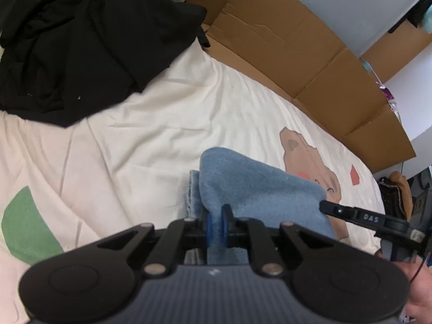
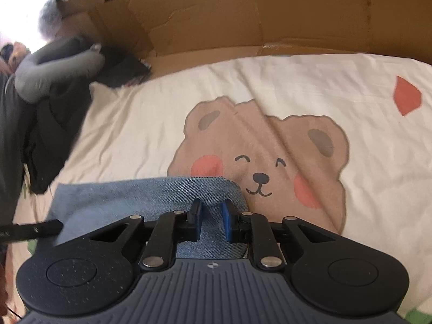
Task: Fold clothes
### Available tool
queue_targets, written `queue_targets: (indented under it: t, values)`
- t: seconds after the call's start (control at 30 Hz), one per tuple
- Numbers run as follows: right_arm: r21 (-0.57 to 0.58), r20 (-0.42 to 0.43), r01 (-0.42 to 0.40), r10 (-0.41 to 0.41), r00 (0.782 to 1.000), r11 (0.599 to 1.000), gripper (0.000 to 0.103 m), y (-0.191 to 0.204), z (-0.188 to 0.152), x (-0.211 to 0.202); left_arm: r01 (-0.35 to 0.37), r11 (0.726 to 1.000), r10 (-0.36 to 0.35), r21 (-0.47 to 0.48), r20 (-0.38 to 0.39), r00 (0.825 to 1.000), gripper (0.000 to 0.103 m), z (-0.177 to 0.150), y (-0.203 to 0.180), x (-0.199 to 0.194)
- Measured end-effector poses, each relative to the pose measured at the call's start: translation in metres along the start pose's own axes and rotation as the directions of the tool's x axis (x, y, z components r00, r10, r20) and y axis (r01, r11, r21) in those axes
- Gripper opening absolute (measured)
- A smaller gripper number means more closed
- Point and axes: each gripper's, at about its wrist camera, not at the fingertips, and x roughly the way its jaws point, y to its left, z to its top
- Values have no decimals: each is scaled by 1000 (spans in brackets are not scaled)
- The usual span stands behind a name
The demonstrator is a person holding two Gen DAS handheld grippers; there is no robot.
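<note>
The left tool has its blue pads pressed together on a fold of the blue denim garment, pinching it. The right tool pinches another bunched edge of the same denim between its pads, which sit a little apart with cloth filling the gap. The garment lies on the cream bedsheet, partly covering a printed brown bear. Farther back on the left, a heap of black clothes rests on the bed. Flattened cardboard stands along the far edge.
</note>
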Motion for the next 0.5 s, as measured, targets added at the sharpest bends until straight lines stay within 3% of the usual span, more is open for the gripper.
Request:
queue_targets:
  t: [0.03, 0.23, 0.33, 0.5]
  values:
    - [-11, -2, -1, 1, 1000, 1000, 23, 0, 0, 2, -3, 1000, 3, 0, 1, 1000, 10, 0, 0, 0]
    - [-63, -64, -5, 1, 998, 998, 23, 1, 11, 7, -38, 999, 38, -25, -9, 999, 16, 4, -4, -7]
    - [-166, -129, -12, -10, 992, 986, 24, 7, 21, 10, -113, 994, 113, -12, 16, 993, 24, 5, -10, -19]
    - [-270, -206, -64, 7, 978, 961, 25, 6, 33, 0, -165, 986, 162, 38, 83, 983, 21, -1, -27, -42]
